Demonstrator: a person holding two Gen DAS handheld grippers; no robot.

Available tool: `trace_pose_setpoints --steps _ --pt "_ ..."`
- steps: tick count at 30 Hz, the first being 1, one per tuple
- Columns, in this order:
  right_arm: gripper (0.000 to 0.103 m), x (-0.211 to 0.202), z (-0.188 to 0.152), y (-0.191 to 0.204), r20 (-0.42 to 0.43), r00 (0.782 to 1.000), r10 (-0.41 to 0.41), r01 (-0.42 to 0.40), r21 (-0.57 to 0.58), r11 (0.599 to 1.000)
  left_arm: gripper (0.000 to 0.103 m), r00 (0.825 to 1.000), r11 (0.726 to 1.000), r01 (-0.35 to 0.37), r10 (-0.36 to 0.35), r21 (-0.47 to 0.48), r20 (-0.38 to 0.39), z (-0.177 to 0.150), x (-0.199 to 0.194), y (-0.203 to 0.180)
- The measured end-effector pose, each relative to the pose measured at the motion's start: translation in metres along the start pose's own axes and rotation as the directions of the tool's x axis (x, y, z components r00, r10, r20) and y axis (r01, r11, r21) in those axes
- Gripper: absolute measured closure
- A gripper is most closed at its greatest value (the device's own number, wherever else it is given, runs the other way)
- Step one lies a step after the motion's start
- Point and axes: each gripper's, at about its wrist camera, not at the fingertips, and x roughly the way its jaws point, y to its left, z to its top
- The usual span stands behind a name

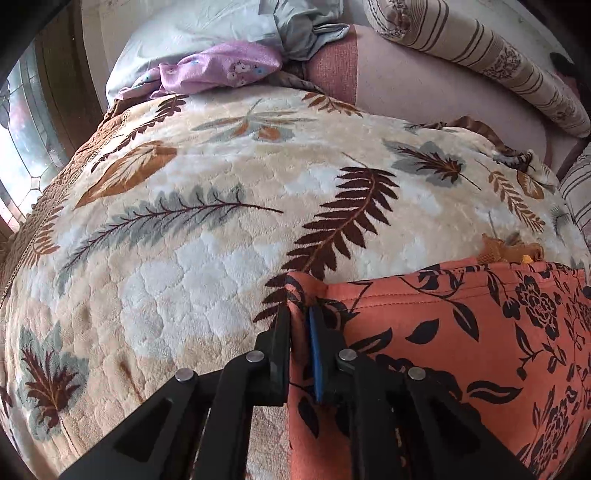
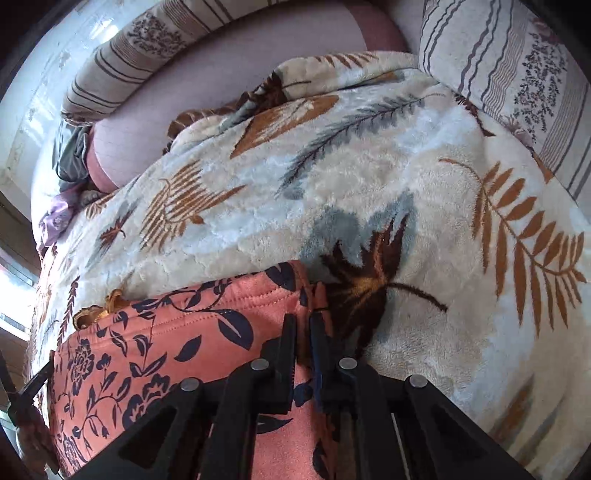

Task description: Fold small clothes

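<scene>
An orange garment with a dark floral print (image 1: 461, 332) lies on a cream fleece blanket with leaf patterns (image 1: 221, 192). My left gripper (image 1: 300, 314) is shut on the garment's left corner, the cloth pinched between the black fingers. In the right wrist view the same orange garment (image 2: 177, 339) stretches to the left, and my right gripper (image 2: 303, 321) is shut on its right corner. The hemmed edge runs taut between the two grippers. A small tan ruffled piece (image 2: 103, 306) pokes out past the far edge.
A purple printed cloth (image 1: 221, 68) and a pale blue-grey cloth (image 1: 229, 26) lie at the far end of the bed. Striped floral pillows (image 1: 487, 55) (image 2: 517, 74) sit at the back and right. A pink sheet (image 1: 424, 88) shows beyond the blanket (image 2: 406, 184). A window is at left.
</scene>
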Motion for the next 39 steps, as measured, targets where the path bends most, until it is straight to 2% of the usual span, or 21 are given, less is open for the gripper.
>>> trace_pose_setpoints --steps 3,5,7,10,14,15,17,18,19,20,24,26,28,31,32,34,35,36,37,38,39 --pt "0.094 -0.026 -0.003 -0.005 0.032 0.999 -0.031 0.03 0.013 0.999 0.077 0.998 0.999 -0.053 0.054 -0.008 0.046 -0.002 -0.027 0.005" --pt "0.094 -0.053 -0.007 -0.012 0.076 0.997 -0.025 0.021 0.052 0.998 0.071 0.994 0.999 -0.043 0.045 -0.027 0.096 -0.006 -0.053 0.009" --pt "0.092 -0.079 -0.016 -0.014 0.101 0.994 0.045 -0.053 0.085 0.995 0.062 0.991 0.999 -0.015 0.019 -0.033 0.131 -0.015 -0.08 0.009" --pt "0.092 -0.1 -0.043 0.001 0.06 0.98 0.192 -0.196 0.076 0.978 0.052 0.986 1.0 0.028 -0.027 -0.007 0.164 -0.04 -0.115 -0.005" --pt "0.092 -0.085 -0.089 0.015 -0.078 0.928 0.364 -0.355 0.106 0.929 0.043 0.989 0.996 0.084 -0.086 0.026 0.122 -0.083 -0.123 -0.031" --pt "0.092 -0.076 -0.101 0.012 -0.104 0.928 0.358 -0.346 0.119 0.931 0.04 0.992 0.997 0.075 -0.077 0.029 0.099 -0.093 -0.115 -0.036" --pt "0.094 -0.055 -0.122 -0.007 -0.138 0.943 0.304 -0.272 0.207 0.94 0.04 1.0 0.998 0.013 -0.011 0.06 -0.029 -0.114 -0.081 -0.044" --pt "0.094 -0.047 -0.13 -0.022 -0.135 0.928 0.347 -0.298 0.291 0.909 0.035 0.998 0.998 -0.009 0.013 0.064 -0.062 -0.123 -0.069 -0.043" --pt "0.094 -0.045 -0.137 -0.036 -0.098 0.907 0.41 -0.347 0.377 0.859 0.029 1.0 0.998 -0.018 0.02 0.053 -0.023 -0.128 -0.071 -0.041" --pt "0.094 -0.048 -0.142 -0.045 -0.077 0.904 0.422 -0.352 0.427 0.833 0.029 1.0 0.999 -0.015 0.016 0.036 -0.016 -0.129 -0.074 -0.039" --pt "0.087 -0.072 -0.147 -0.046 -0.066 0.937 0.344 -0.298 0.366 0.882 0.029 1.0 0.999 0.001 -0.002 -0.033 -0.006 -0.124 -0.087 -0.03" --pt "0.072 -0.077 -0.147 -0.043 -0.06 0.934 0.353 -0.312 0.347 0.884 0.029 1.0 0.999 0.003 -0.003 -0.044 0.016 -0.122 -0.092 -0.03" --pt "0.072 -0.088 -0.145 -0.039 -0.011 0.923 0.384 -0.359 0.331 0.873 0.029 1.0 0.998 0.018 -0.017 -0.054 0.014 -0.121 -0.092 -0.029" --pt "0.072 -0.106 -0.134 -0.023 0.081 0.959 0.272 -0.284 0.235 0.93 0.029 1.0 0.999 0.025 -0.024 -0.04 0.012 -0.126 -0.091 -0.031" --pt "0.072 -0.105 -0.13 -0.018 0.064 0.966 0.249 -0.257 0.214 0.942 0.029 1.0 0.999 0.025 -0.025 -0.033 0.013 -0.127 -0.091 -0.031" --pt "0.072 -0.099 -0.124 -0.009 0.006 0.954 0.299 -0.294 0.208 0.933 0.029 0.999 0.999 0.028 -0.027 -0.024 0.018 -0.129 -0.093 -0.031" --pt "0.065 -0.096 -0.122 -0.001 -0.015 0.948 0.319 -0.31 0.19 0.932 0.029 0.999 0.999 0.031 -0.03 -0.025 0.024 -0.129 -0.094 -0.031" --pt "0.046 -0.094 -0.122 0.004 -0.024 0.956 0.291 -0.284 0.154 0.946 0.029 0.999 0.999 0.032 -0.031 -0.027 0.027 -0.128 -0.094 -0.031" --pt "0.007 -0.093 -0.123 0.009 -0.022 0.969 0.244 -0.24 0.115 0.964 0.029 0.999 0.999 0.034 -0.033 -0.03 0.028 -0.127 -0.095 -0.031" --pt "0.0 -0.091 -0.123 0.014 -0.01 0.977 0.214 -0.212 0.098 0.972 0.029 0.999 0.999 0.04 -0.039 -0.03 0.033 -0.126 -0.097 -0.031" --pt "0.0 -0.093 -0.126 0.015 0.024 0.973 0.23 -0.231 0.097 0.968 0.029 0.998 0.999 0.045 -0.044 -0.028 0.04 -0.125 -0.099 -0.032"
